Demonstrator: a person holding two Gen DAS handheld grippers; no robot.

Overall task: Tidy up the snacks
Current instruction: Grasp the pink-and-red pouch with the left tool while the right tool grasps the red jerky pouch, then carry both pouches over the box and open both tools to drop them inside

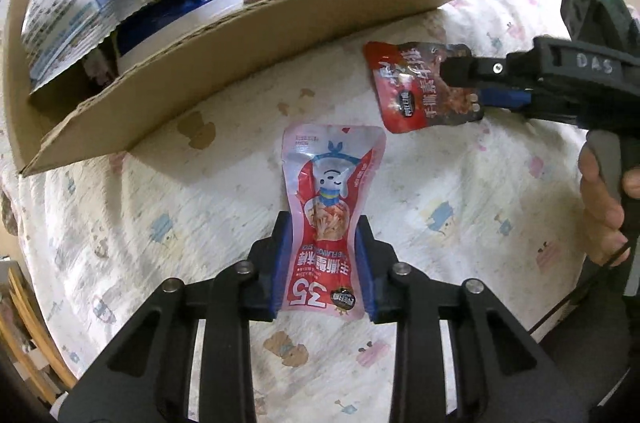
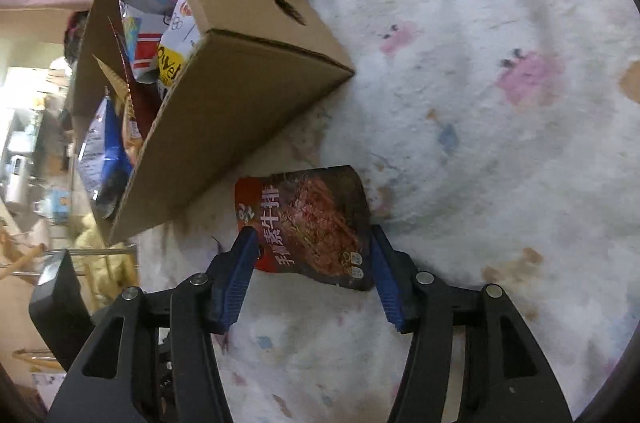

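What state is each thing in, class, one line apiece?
Pink snack pouch: sealed, pinched at the waist by the left gripper.
Dark red snack pouch: sealed, lying between the right gripper's open jaws.
Cardboard box: open-topped, holding snack packets.

Brown cardboard box (image 1: 168, 91), pink-and-red snack pouch (image 1: 332, 191) with a white cartoon figure, dark red pouch (image 2: 316, 223), white bedsheet (image 2: 480, 103) with pastel cartoon prints, blue finger pads (image 2: 386, 283)

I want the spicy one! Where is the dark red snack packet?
The dark red packet lies on the patterned blanket beside the cardboard box, between the right gripper's open jaws.
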